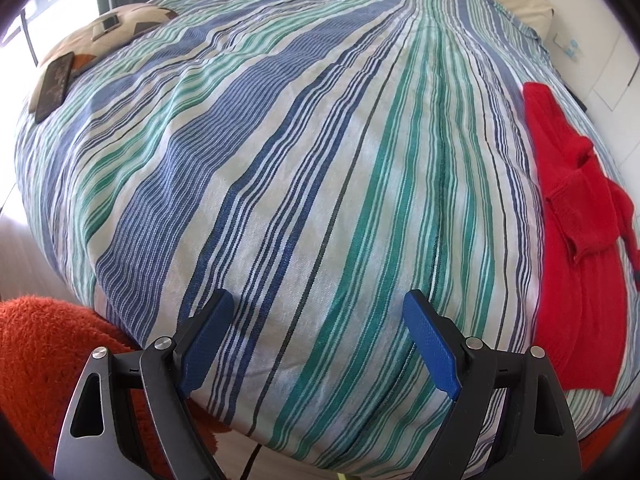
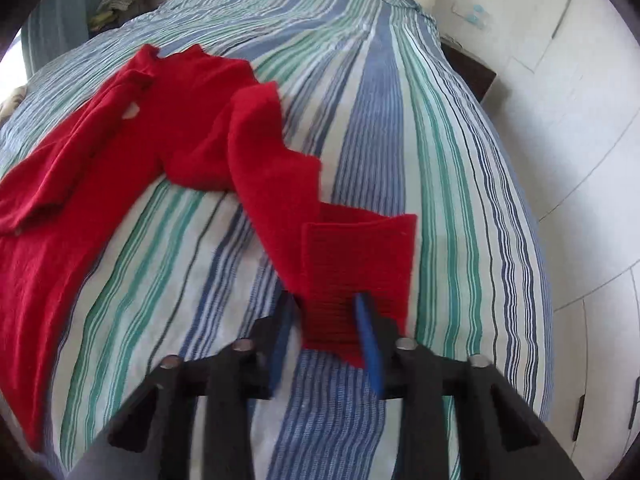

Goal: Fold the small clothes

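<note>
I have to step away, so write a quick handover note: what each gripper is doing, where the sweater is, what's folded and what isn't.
Left gripper: open, empty, over bare bedspread.
Right gripper: jaws narrowed around the ribbed cuff of the sweater's sleeve; picture blurred, so a firm grip is not certain.
Sweater: red, spread loosely on the bedspread, sleeves out, creased.
Done: no fold visible yet.
Left: bring this sleeve in, then the other, then fold the body.

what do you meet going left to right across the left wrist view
orange fluffy rug → dark phone on a patterned cushion → striped bedspread → red sweater → white wall
</note>
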Motion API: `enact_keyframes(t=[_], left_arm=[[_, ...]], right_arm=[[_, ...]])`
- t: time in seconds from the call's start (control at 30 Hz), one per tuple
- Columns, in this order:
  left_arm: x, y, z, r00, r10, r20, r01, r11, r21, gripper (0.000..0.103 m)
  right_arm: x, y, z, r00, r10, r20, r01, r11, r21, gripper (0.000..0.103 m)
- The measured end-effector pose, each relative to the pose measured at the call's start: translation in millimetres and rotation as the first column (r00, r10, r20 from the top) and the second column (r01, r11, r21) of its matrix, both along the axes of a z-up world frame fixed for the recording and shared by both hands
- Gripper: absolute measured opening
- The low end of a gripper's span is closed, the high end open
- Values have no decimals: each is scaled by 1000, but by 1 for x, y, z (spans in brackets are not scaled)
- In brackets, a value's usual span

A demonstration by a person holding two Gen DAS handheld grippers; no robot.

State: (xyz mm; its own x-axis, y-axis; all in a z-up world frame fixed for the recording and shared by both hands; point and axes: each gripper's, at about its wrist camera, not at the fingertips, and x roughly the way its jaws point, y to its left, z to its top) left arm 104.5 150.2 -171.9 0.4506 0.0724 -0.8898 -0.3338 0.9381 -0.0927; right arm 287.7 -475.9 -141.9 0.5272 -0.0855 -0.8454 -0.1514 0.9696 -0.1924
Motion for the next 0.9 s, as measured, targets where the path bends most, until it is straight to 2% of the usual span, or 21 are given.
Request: enact_keyframes(t=[0.07,0.17,0.23,0.33,0.43,0.47,0.53,0.57,0.63,0.67,0.7,0.73,0.77,0.83,0.9], left_arm=[[0,2,-1,1000,5,-3,-5,1000,-4,88],[2,3,-2,1000,11,-9,-11,1000,-11,88],[3,2,-3,1000,7,-13,-7,1000,-9,88],[4,-1,-3,1000,-1,-14,1,1000,0,88],[4,-1,-3,1000,-2,-14,2,1000,2,88],[4,-1,-3,1000,-2,-15,2,1000,2,88],[4,-1,-3,1000,-2,-15,2,1000,5,88],[4,-2,-3,1000,-2,-16,2,1000,7,88],[4,-2,-3,1000,-3,-17,3,1000,12,88],[4,-2,-3,1000,-3,-18,3,1000,14,88],[4,-3,-3,1000,-3,-19,3,1000,16,88],[4,-3,-3,1000,-3,-20,3,1000,18,88],[5,-3,-3,1000,-3,-21,3,1000,19,88],[4,-3,-3,1000,-3,-20,4,1000,18,88],[4,-3,-3,1000,-4,-18,4,1000,14,88]], right_arm=[[-2,-21,10,999,-48,20,47,996,77,16],[-10,-50,27,991,-124,43,113,974,194,16],[-16,-73,30,981,-194,12,181,932,314,16],[-17,-93,24,964,-262,-34,258,906,337,16],[-17,-108,17,947,-313,-65,311,854,417,16],[-15,-111,13,941,-328,-79,328,836,440,18],[-11,-116,6,929,-356,-104,361,805,470,34],[-9,-120,2,922,-370,-114,375,783,497,48],[-5,-129,-4,900,-420,-114,407,717,566,50],[-5,-136,-6,883,-455,-116,424,666,614,49],[-6,-143,-9,864,-487,-126,439,609,661,38],[-7,-149,-10,846,-517,-131,456,573,681,19],[-9,-154,-6,827,-549,-121,474,564,676,4],[-20,-162,10,803,-593,-54,461,561,688,4],[-41,-176,29,750,-661,24,473,562,678,4]])
